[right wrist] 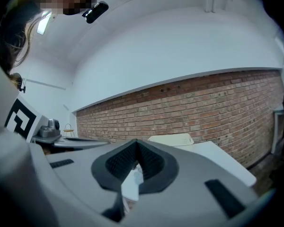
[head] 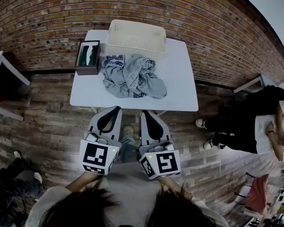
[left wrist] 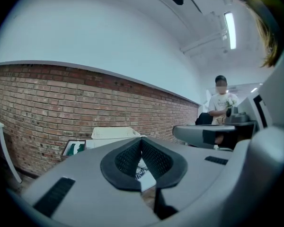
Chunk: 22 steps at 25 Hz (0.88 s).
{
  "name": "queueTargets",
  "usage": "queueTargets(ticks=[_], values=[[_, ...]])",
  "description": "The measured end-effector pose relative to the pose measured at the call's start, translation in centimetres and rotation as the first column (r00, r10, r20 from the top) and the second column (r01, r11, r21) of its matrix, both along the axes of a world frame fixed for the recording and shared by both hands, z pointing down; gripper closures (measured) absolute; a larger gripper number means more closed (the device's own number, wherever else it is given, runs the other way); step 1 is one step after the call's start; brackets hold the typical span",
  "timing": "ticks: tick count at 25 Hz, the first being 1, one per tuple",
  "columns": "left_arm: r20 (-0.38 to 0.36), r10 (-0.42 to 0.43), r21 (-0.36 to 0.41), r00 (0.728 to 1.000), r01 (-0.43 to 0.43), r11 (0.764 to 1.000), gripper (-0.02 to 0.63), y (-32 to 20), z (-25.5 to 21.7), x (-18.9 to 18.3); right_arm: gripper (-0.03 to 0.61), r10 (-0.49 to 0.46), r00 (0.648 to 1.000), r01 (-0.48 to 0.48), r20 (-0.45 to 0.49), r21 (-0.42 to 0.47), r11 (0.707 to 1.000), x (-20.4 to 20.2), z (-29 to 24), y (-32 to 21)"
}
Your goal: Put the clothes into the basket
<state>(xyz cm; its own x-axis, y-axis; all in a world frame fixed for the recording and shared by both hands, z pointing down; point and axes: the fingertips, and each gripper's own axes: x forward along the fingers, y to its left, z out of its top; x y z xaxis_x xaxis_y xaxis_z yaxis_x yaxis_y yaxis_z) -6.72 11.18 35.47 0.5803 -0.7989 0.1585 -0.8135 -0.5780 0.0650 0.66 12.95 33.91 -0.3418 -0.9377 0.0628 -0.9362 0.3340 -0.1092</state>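
A heap of grey clothes (head: 132,76) with dark print lies in the middle of the white table (head: 180,79). Behind it, at the table's far edge, stands the cream perforated basket (head: 136,35), also seen in the left gripper view as the basket (left wrist: 112,133) and in the right gripper view as the basket (right wrist: 171,139). My left gripper (head: 117,109) and right gripper (head: 143,112) hang side by side just short of the table's near edge, both shut with nothing in them. Through the left gripper's (left wrist: 142,138) jaws a scrap of the clothes shows.
A dark box (head: 88,57) with green and white contents stands at the table's far left corner. A brick wall (head: 199,22) runs behind the table. A second white table (head: 4,70) is at the left. A person (head: 255,122) sits at the right on the wooden floor.
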Motion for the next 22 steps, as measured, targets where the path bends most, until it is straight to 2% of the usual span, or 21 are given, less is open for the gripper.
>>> queueTargets(ticks=[10,16,22], values=[[0.005,-0.018,-0.099,1.000,0.019,0.995,0.606,-5.3,2.2,1.6,0.572,-0.011,1.000,0.011,0.009,-0.069,0.998,2.1,1.4,-5.4],[0.005,-0.047,-0.087,0.999,0.048,0.995,0.606,-10.3,1.2,3.3,0.572,-0.054,0.999,0.055,0.006,-0.074,0.996,3.5,1.0,-10.6],[-0.021,-0.085,-0.108,0.996,0.082,0.991,0.606,-14.7,1.2,4.9,0.572,-0.107,0.994,0.106,-0.002,-0.084,0.991,4.8,1.2,-15.5]])
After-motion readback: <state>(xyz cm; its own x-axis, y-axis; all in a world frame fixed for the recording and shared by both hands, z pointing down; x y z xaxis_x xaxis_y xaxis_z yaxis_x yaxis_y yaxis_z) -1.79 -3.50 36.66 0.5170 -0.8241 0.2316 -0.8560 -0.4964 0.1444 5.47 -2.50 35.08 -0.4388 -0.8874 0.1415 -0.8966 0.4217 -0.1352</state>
